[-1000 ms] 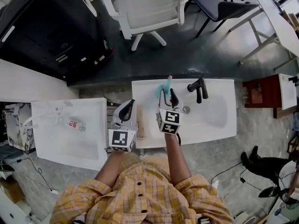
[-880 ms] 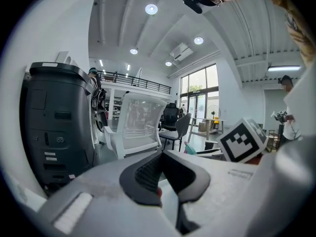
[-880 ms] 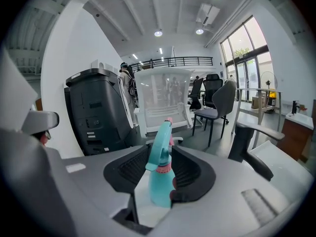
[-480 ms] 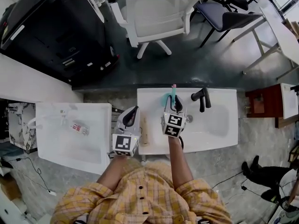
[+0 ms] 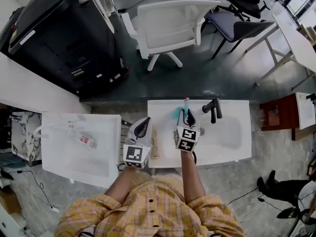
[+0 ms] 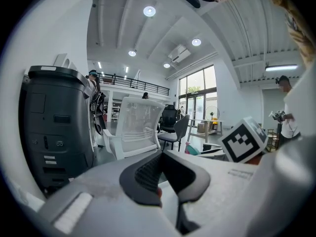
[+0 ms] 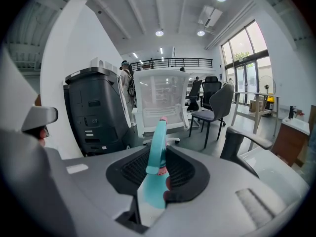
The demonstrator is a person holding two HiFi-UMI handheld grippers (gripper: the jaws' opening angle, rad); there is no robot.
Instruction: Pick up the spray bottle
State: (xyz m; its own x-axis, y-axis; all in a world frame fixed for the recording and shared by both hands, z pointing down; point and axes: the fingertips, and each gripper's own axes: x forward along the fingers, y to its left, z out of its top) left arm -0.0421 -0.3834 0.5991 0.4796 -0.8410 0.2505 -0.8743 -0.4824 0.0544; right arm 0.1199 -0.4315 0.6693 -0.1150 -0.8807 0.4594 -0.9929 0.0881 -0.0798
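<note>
My left gripper (image 5: 145, 122) has its jaws together with nothing between them, at the white sink's (image 5: 232, 152) left edge. My right gripper (image 7: 159, 168) is clamped on the teal spray bottle (image 7: 156, 147), at the sink's back rim just left of the black faucet (image 5: 213, 108).

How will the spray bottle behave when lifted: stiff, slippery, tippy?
Probably stiff: the spray bottle looks undented between the pads of the right gripper. Its smooth plastic may slip. Gripped near its teal head, it might swing.
</note>
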